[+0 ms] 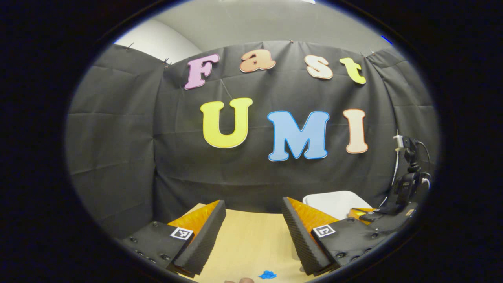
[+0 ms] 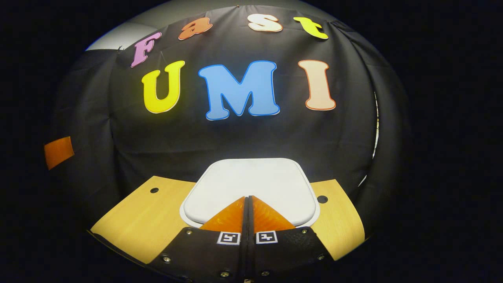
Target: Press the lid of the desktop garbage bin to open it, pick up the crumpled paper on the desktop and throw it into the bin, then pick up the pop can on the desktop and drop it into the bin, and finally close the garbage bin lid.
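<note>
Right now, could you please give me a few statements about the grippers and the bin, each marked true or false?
1. The right gripper has its fingers closed together. True.
2. The garbage bin lid stands open. False: it lies flat and closed.
3. The left gripper is clamped on a pop can. False: its fingers are spread apart with nothing between them.
4. The bin sits on a wooden desktop. True.
5. The right gripper's fingers point at the lid's near edge. True.

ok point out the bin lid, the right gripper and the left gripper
bin lid (image 2: 251, 181), right gripper view, bare top surface
right gripper (image 2: 248, 197), right gripper view, at its closed fingertips
left gripper (image 1: 253, 204), left gripper view, midway between its open fingertips
</note>
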`<state>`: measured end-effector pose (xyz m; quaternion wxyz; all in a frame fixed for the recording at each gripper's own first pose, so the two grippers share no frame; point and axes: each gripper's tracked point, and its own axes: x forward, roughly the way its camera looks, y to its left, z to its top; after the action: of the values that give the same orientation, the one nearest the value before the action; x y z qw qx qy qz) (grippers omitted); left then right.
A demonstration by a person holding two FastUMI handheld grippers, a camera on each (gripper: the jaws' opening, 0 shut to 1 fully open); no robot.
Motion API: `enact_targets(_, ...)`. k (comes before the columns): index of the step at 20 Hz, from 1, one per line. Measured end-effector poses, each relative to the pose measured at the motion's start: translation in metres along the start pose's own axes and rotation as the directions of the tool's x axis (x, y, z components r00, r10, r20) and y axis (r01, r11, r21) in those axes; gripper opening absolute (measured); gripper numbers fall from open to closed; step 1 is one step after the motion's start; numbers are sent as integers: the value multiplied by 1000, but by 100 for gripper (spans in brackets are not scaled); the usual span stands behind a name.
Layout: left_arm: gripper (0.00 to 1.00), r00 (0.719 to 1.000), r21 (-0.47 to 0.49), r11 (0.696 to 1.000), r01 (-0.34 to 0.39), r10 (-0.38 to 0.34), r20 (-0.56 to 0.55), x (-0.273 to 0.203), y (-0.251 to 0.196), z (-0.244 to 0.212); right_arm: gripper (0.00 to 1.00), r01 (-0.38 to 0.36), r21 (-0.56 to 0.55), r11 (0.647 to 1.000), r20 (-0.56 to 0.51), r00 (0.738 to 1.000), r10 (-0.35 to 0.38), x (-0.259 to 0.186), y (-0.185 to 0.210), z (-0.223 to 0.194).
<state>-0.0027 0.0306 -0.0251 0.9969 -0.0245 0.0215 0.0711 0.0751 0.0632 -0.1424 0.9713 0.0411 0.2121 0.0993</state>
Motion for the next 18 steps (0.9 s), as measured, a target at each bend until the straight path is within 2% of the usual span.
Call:
enact_targets(3, 93, 1000, -8, 1000, 1, -1, -1, 2, 3, -1, 1, -6, 33, 999, 30, 1000, 5, -4, 2, 13)
enact_targets(5, 97, 1000, -12, 1000, 4, -4, -8, 3, 2, -4, 1, -7, 40, 999, 31, 1000, 6, -7, 2, 14)
enact_targets(7, 95, 1000, -11, 1000, 9, -9, -14, 5, 3, -6, 1, -6, 47, 999, 35, 999, 5, -13, 2, 15)
enact_targets(13, 97, 999, -23, 999, 28, -28, -26, 11, -3, -12, 1, 12, -4, 1000, 109, 994, -12, -34, 0, 37)
enact_targets(14, 93, 999, -20, 999, 32, -33, -27, 12, -6, -14, 0, 15, -11, 1000, 115, 993, -13, -35, 0, 38)
enact_targets(16, 97, 999, -19, 999, 44, -45, -25, 13, -11, -15, 1, 12, -7, 1000, 113, 994, -11, -36, 0, 37)
enact_targets(18, 97, 998, -26, 998, 62, -63, -28, 15, -17, -19, 1, 13, -4, 1000, 117, 993, -13, -38, -1, 39)
